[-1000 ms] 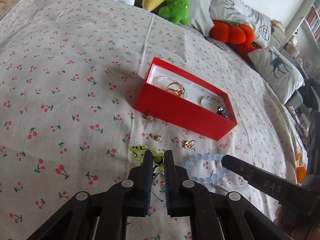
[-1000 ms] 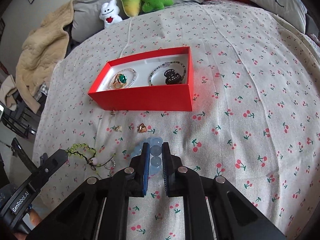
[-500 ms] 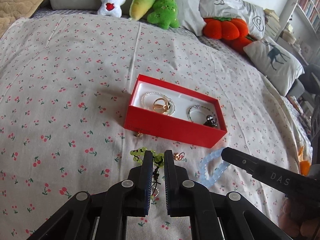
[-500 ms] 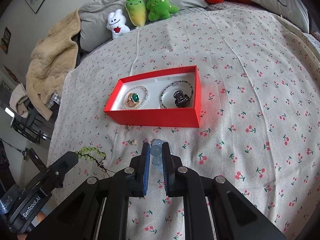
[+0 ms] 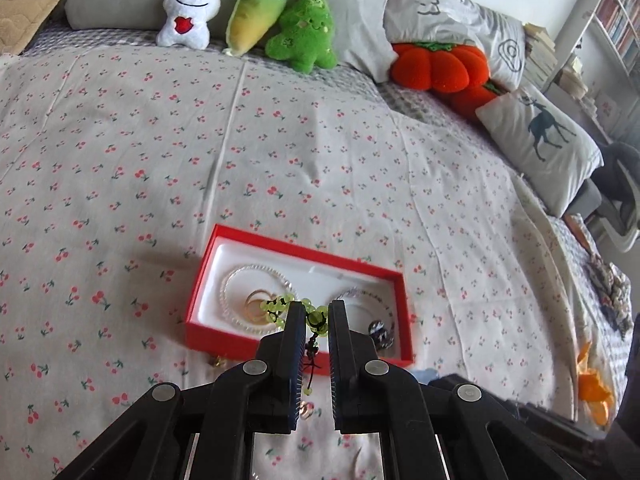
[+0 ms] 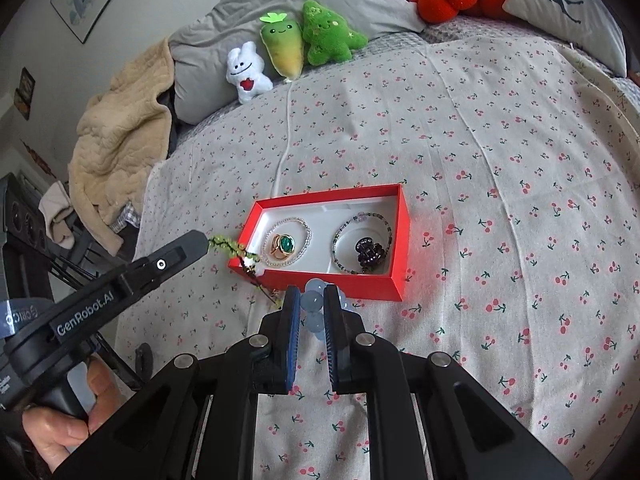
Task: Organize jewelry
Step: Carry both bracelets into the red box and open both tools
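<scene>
- Left gripper (image 5: 313,316): fingers pinching green bead bracelet (image 5: 280,305), limp, dangling near red box (image 6: 394,236).
- Right gripper (image 6: 311,300): fingers pinching blue bead bracelet (image 6: 313,302); smooth, slippery; take one bead squarely.

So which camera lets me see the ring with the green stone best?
The right wrist view. There the ring with the green stone lies in plain sight inside the red box, green face up. In the left wrist view only blurry gold bands show, partly behind the green bead bracelet.

Cherry-print bed (image 6: 500,184) carrying red jewelry box (image 6: 320,278), three plush toys (image 6: 288,46), pillows (image 5: 540,136), tan blanket (image 6: 120,136).
</scene>
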`<state>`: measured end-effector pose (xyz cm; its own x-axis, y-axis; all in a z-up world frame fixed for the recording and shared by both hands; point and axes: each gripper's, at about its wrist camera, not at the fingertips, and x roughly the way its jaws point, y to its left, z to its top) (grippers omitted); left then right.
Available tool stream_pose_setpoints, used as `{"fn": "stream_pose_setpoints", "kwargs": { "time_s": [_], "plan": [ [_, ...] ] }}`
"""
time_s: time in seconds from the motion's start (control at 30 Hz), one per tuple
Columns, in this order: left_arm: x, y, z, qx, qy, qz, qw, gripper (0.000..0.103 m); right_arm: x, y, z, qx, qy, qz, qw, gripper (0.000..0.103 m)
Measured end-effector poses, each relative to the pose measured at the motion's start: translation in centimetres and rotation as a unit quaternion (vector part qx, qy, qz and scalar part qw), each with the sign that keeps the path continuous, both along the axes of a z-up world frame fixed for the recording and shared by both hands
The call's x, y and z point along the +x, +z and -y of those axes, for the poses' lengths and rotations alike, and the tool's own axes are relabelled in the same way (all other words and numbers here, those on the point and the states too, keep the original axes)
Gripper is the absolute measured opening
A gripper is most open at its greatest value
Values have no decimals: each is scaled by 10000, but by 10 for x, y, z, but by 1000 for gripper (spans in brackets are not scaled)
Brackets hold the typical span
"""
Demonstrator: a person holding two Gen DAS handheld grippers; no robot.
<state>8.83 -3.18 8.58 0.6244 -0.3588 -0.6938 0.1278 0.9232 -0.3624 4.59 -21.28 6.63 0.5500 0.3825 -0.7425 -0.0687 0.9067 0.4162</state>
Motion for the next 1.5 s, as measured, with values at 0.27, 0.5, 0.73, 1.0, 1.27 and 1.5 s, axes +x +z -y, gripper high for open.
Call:
{"fn": "stream_pose_setpoints", "kwargs": {
  "time_s": [0.27,0.5,0.73,1.0,1.27,1.5],
  "plan": [
    [42,-17,19,134,-79,-21,9999,6,12,13,15,196,-31,197,9996,12],
    [52,-47,3,334,71,-377,9987,6,31,21,15,411,-22,340,9986,12],
    [53,-62,-7,500,163,-594,9969,6,49,12,7,598,-99,215,9979,12],
    [43,-65,-15,670,192,-763,9947,30,60,11,-13,591,-9,257,9979,12],
    [-1,-56,-17,738,362,-813,9933,54,75,2,-28,644,362,442,9963,12],
    [-41,-53,-19,925,522,-865,9906,70,87,-26,-18,203,4,-10,9998,12]
  ]
}}
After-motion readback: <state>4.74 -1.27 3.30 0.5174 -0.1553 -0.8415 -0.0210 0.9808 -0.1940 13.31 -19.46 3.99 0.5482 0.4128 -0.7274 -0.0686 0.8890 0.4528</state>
